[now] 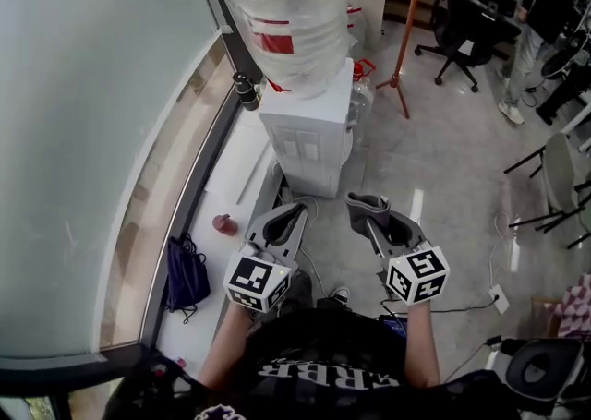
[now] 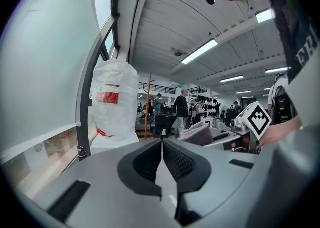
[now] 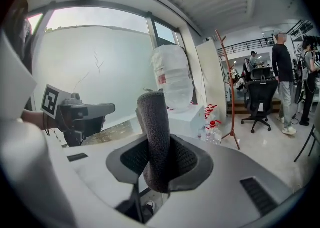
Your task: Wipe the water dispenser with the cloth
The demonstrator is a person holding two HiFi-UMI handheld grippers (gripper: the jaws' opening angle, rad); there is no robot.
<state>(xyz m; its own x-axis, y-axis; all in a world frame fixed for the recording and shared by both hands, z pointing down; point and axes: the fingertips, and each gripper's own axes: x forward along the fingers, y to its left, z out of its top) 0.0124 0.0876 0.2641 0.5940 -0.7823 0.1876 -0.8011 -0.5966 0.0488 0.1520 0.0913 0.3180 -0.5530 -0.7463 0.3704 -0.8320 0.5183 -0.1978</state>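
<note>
The white water dispenser (image 1: pixel 309 137) stands at twelve o'clock, well apart from both grippers. The left gripper (image 1: pixel 295 215) has its jaws pressed together, empty; the right gripper (image 1: pixel 367 209) clamps the grey cloth (image 3: pixel 155 137). This is likely the approach: next, the cloth must reach the dispenser's top.

Shirt (image 1: pixel 328 374): white caps print, upside down in head view, partly cut off, approx. "ER.." and the rest unclear. Left gripper view showed only "ER" at the view's edge. Bottle (image 1: pixel 286 12) had a red label (image 1: pixel 274 40), print too small to read in any view. Left cube (image 1: pixel 259 282) and right cube (image 1: pixel 417 275): b/w square codes, no letters or nos. Nothing else legible.
</note>
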